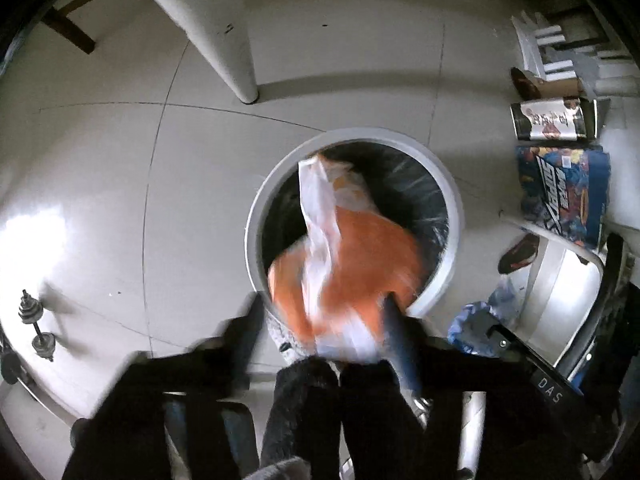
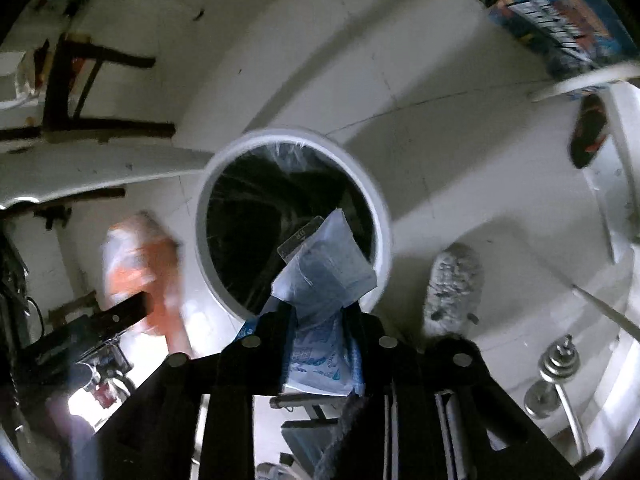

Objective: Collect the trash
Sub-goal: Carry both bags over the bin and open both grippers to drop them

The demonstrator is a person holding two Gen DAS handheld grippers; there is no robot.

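bin (image 1: 256, 216), black-lined, stands ahead of both jaws to catch trash: left gripper (image 1: 320, 316) spread wide, orange-white bag (image 1: 344, 256) blurred between its fingers over the rim; right gripper (image 2: 320, 312) clenched on blue-white wrapper (image 2: 324, 276) held above the opening.

Ahead of both tongs the bin (image 2: 380, 216) stood open, its dark lined mouth free to enter from above. In the left view the orange bag (image 1: 352, 256) hung over the near half of that mouth, leaving room only at the far side. A table leg (image 1: 224, 40) rose beyond it. Boxes (image 1: 564, 196) crowded the floor (image 1: 120, 184) to the right, and bare tiles lay to the left.
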